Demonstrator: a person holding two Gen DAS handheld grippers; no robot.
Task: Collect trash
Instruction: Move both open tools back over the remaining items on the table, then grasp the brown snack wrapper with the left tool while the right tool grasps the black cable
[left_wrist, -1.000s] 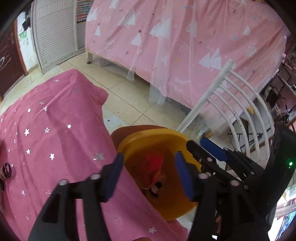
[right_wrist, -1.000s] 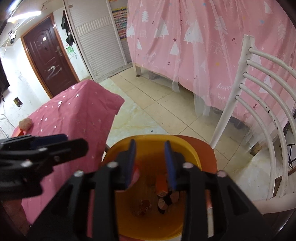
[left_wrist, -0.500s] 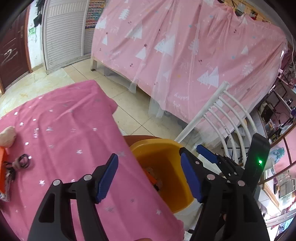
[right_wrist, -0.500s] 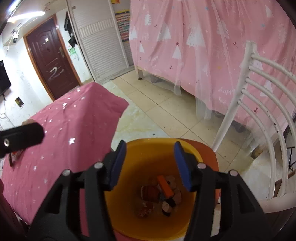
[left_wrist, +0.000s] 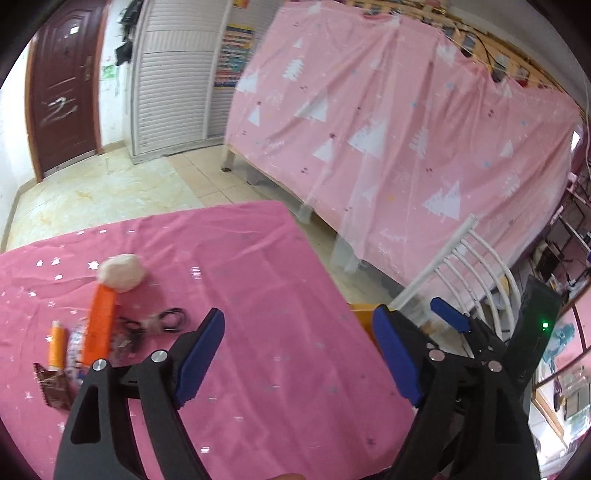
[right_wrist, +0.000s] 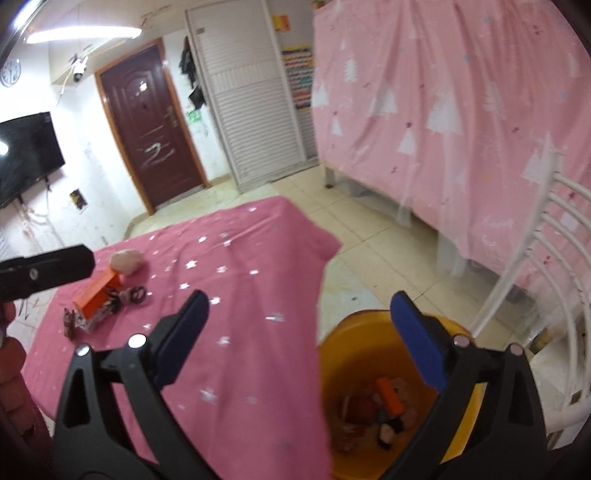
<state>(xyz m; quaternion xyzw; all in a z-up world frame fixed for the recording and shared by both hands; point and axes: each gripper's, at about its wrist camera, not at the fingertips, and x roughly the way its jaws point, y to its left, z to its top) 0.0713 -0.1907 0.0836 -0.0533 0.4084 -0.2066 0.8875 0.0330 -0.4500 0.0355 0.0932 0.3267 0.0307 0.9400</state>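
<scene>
Step in hand, as judged: fetch of next trash item, with both left gripper (left_wrist: 295, 354) and right gripper (right_wrist: 314, 339) jaws spread wide and empty. Remaining trash: orange box (left_wrist: 99, 325), crumpled tissue (left_wrist: 122, 274), small bottle (left_wrist: 56, 345) and wrappers, clustered on the counter (left_wrist: 277, 295), well apart from the yellow bin (right_wrist: 354, 354). Next: reach from bin across to cluster, straddle one item, close jaws.

No readable text anywhere. Pink curtain (left_wrist: 406, 122) has faint script near its hem, too blurred to read. Wall poster (right_wrist: 297, 79) shows coloured rows, illegible. Door (right_wrist: 147, 122) carries white scrawl, not legible as characters.
</scene>
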